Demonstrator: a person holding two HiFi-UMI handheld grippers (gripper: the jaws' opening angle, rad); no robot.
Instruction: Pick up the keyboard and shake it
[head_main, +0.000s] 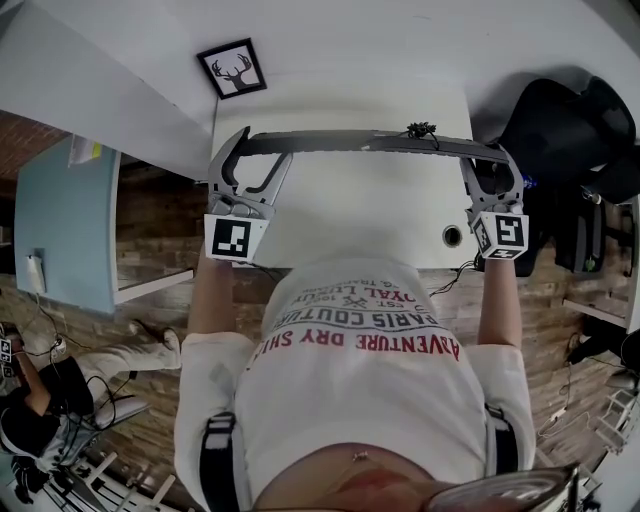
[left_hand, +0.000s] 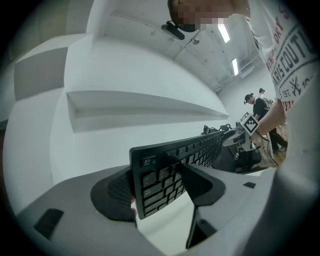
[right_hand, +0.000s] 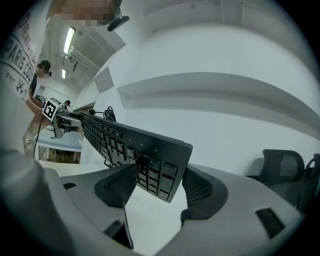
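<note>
White desk (head_main: 350, 215); keyboard (left_hand: 160, 176), "Esc" key (left_hand: 148, 161)

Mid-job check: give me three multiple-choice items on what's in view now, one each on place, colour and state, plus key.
1. Where do the left tongs and right tongs grip the keyboard? A both at its middle B one at each end C both at one end
2. Keyboard colour? A white B black C red
3. Left tongs? A open and empty B shut on the keyboard C holding a cable
Key: 1 B, head view shows one at each end; 2 B, case and keys are black; 3 B, they clamp its end.
</note>
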